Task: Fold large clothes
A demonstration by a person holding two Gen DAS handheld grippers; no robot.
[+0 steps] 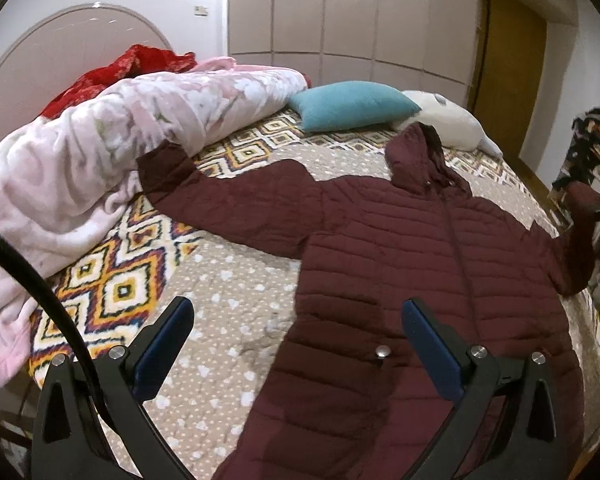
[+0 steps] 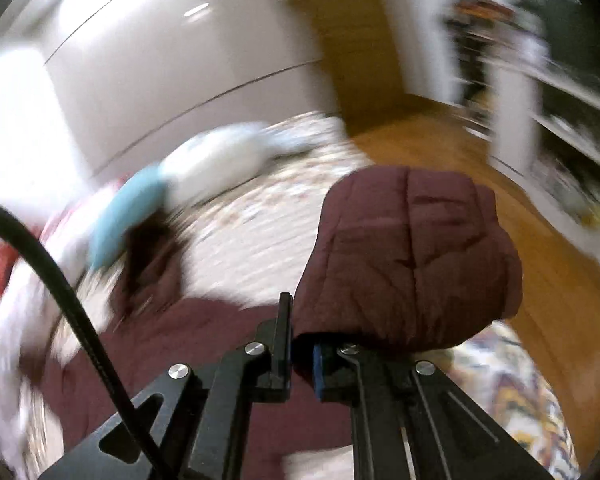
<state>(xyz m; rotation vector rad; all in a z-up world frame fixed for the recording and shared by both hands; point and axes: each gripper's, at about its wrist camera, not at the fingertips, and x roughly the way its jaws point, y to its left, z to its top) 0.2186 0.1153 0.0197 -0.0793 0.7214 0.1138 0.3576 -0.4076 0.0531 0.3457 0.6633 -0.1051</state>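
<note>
Maroon quilted fabric fills the middle of the left wrist view — a hooded puffer jacket lies front-up on the patterned bedspread, hood toward 12 o'clock, one sleeve stretched out toward 10 o'clock until its cuff touches the pink floral blanket. The left gripper hangs over the jacket's lower hem with its jaws spread wide and nothing between them. A teal pillow and a white cushion sit beyond the hood at 12 to 1 o'clock. In the blurred right wrist view, the right gripper is clamped on the jacket's other sleeve — the cuff end bunches up above the fingers at 12 o'clock, lifted clear of the bed, with the wooden floor behind it.
</note>
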